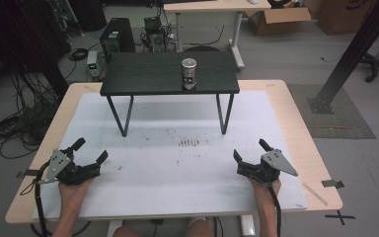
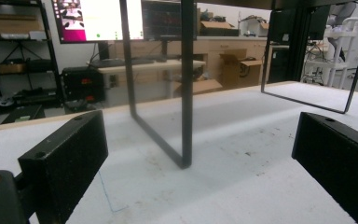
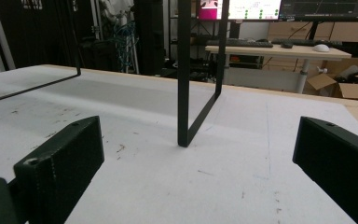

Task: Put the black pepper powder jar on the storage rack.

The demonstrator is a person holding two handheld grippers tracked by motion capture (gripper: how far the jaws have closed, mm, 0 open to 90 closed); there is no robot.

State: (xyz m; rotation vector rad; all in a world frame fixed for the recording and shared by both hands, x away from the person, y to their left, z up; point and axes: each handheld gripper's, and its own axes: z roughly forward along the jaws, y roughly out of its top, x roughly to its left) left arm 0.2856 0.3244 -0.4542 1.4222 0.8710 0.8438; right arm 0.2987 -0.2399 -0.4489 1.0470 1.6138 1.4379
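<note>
Metal can (image 1: pixel 189 73) on black stand (image 1: pixel 143 79) — rigid, likely slick; grip mid-body | left gripper (image 1: pixel 90 151) and right gripper (image 1: pixel 249 150) — both spread wide, empty

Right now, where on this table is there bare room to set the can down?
The white mat lies bare between the left gripper and right gripper, and under the small black table. The tabletop left of the can is bare too. Tightest around its legs.

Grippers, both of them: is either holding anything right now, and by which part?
Nothing is held. The left tool and the right tool are both open above the white mat, far from the can on the black stand.
</note>
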